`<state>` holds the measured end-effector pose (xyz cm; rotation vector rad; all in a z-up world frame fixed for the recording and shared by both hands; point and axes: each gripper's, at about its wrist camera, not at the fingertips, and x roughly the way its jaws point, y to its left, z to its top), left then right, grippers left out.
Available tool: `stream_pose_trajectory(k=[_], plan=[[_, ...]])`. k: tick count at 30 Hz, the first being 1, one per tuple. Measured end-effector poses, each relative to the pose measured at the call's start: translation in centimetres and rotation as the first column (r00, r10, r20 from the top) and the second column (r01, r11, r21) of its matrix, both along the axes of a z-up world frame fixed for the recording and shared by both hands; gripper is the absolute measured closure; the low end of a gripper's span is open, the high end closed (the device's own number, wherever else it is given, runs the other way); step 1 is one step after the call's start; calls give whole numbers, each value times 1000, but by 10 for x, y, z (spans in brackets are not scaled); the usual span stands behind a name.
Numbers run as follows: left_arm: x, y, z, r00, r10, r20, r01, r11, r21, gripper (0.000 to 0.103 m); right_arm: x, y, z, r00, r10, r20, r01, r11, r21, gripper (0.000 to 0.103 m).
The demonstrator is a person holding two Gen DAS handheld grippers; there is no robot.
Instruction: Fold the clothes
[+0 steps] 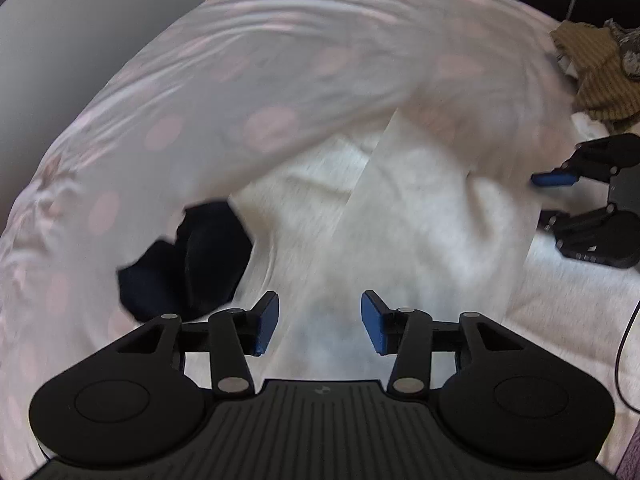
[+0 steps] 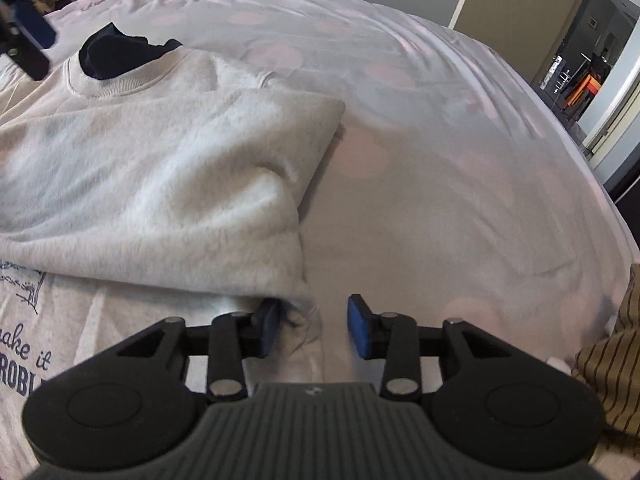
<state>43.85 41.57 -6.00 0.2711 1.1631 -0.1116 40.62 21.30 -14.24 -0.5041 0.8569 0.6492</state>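
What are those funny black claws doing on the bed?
A person is folding a light grey sweatshirt on a bed with a spotty sheet, using tongs in each hand. One side is already folded over. Both the left tongs and right tongs are open and holding nothing. A dark garment lies by the collar, and a brown striped one waits nearby.

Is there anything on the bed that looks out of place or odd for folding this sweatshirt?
Yes. A dark garment lies bunched at the collar of the grey sweatshirt, partly under it, on the spotted sheet. A striped brown garment is crumpled at the bed's edge. Both grippers are open and hold nothing.
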Motion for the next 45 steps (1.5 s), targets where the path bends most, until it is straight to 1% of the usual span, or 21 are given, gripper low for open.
stream_pose_trajectory(k=[3, 5, 9, 14, 16, 17, 18, 19, 20, 21, 22, 23, 27, 29, 31, 36, 39, 41, 42, 43, 45], plan=[[44, -22, -13, 996, -89, 13, 89, 995, -32, 56, 7, 1, 4, 999, 28, -18, -28, 999, 17, 61], [72, -38, -27, 988, -153, -9, 153, 988, -29, 56, 4, 4, -1, 999, 49, -18, -49, 999, -5, 62], [112, -61, -50, 967, -248, -65, 247, 969, -26, 56, -1, 11, 0, 997, 69, 19, -68, 996, -60, 62], [136, -64, -63, 964, -242, -108, 231, 968, -100, 56, -8, 17, 1, 993, 109, 48, -104, 990, -91, 65], [145, -64, -68, 964, -234, -125, 218, 967, -132, 56, -9, 18, -1, 992, 113, 48, -109, 990, -89, 69], [150, -64, -70, 964, -231, -133, 211, 966, -148, 57, -9, 18, -2, 992, 117, 46, -113, 990, -83, 78], [154, -64, -73, 963, -228, -141, 204, 965, -163, 66, -9, 18, -3, 992, 122, 42, -119, 990, -74, 84], [158, -64, -75, 963, -225, -150, 197, 964, -179, 81, -10, 17, -4, 991, 126, 41, -123, 990, -68, 84], [163, -64, -77, 962, -222, -158, 190, 962, -194, 87, -10, 17, -5, 991, 127, 44, -124, 990, -66, 86], [166, -64, -79, 964, -214, -161, 180, 963, -202, 96, -10, 16, -5, 991, 127, 45, -124, 990, -62, 88], [166, -64, -79, 967, -201, -154, 168, 965, -203, 101, -10, 15, -4, 991, 123, 42, -121, 991, -52, 89], [165, -64, -78, 971, -192, -143, 160, 964, -212, 102, -10, 13, -3, 992, 118, 41, -116, 992, -42, 90], [165, -66, -61, 985, -162, -54, 147, 965, -216, 102, -6, 4, 3, 996, 79, 37, -79, 997, -2, 91], [167, -65, -57, 990, -136, -28, 127, 970, -206, 102, -5, -1, 5, 997, 63, 35, -64, 998, 12, 91], [169, -64, -62, 994, -108, -18, 103, 978, -183, 102, -6, -4, 4, 998, 67, 22, -67, 998, 9, 91], [173, -68, -84, 999, -48, 6, 48, 985, -165, 102, -8, -5, -5, 997, 76, -3, -76, 997, -3, 91], [174, -70, -91, 999, -37, 23, 40, 991, -129, 101, -9, -10, -5, 997, 79, -23, -80, 997, -4, 90], [175, -65, -83, 998, 12, 61, -6, 995, -104, 100, -8, -14, -5, 997, 68, -37, -68, 998, -17, 89], [175, -61, -75, 996, 30, 83, -22, 996, -91, 98, -8, -17, -2, 997, 63, -36, -64, 998, -13, 89], [172, -57, -65, 994, 37, 101, -29, 996, -88, 92, -8, -20, 1, 998, 58, -35, -59, 998, -9, 89], [160, -48, -43, 990, 45, 132, -34, 995, -91, 84, -9, -25, 6, 998, 50, -27, -50, 999, -8, 73]])
